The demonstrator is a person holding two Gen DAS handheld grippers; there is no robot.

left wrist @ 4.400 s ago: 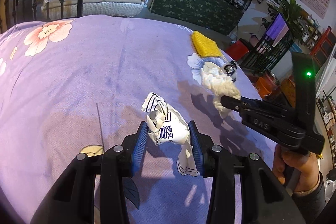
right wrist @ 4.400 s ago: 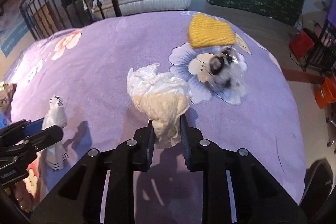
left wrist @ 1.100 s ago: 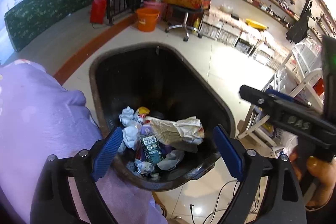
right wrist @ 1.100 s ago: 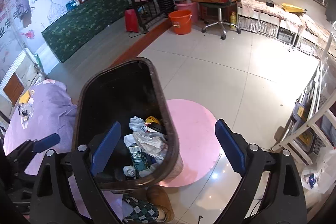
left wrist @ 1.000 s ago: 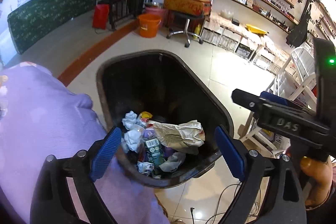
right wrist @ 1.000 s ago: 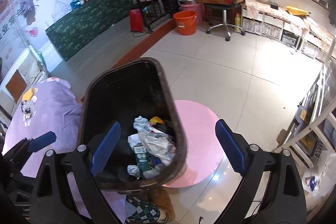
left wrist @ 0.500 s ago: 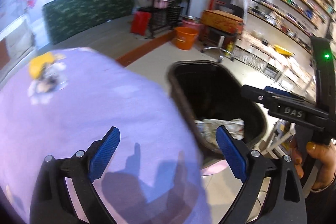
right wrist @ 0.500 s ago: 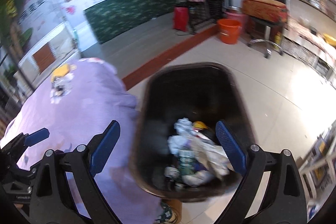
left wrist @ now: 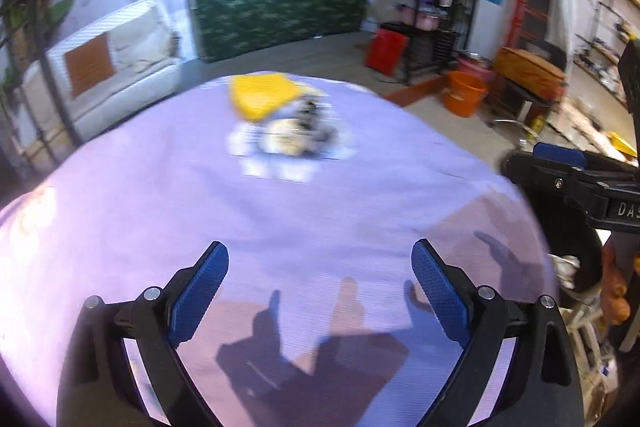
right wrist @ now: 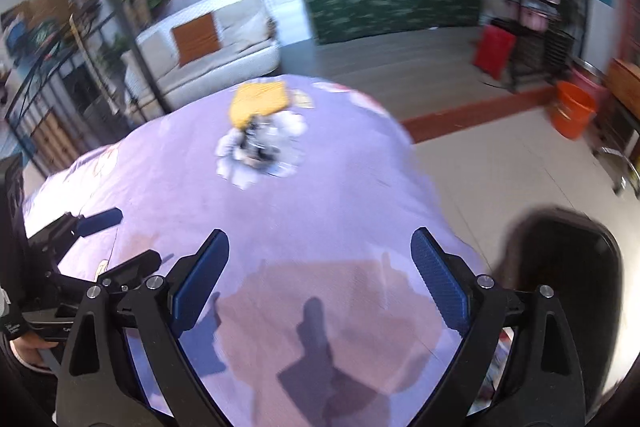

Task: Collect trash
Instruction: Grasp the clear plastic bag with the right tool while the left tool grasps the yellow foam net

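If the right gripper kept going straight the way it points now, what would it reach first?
Probably the purple tablecloth: the open right gripper tilts down toward bare cloth. Further along that line lies the crumpled clear wrapper beside the yellow cloth; blur makes depth uncertain.

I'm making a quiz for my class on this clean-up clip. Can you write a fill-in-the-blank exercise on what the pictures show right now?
1. Both tongs, the left tongs and the right tongs, are ____ and hold nothing.
2. The cloth on the table is ____ in colour.
3. The leftover trash lies right beside a ____ pad.
4. The black bin stands on the ____, off the table's edge.

Missing words: open; purple; yellow; floor
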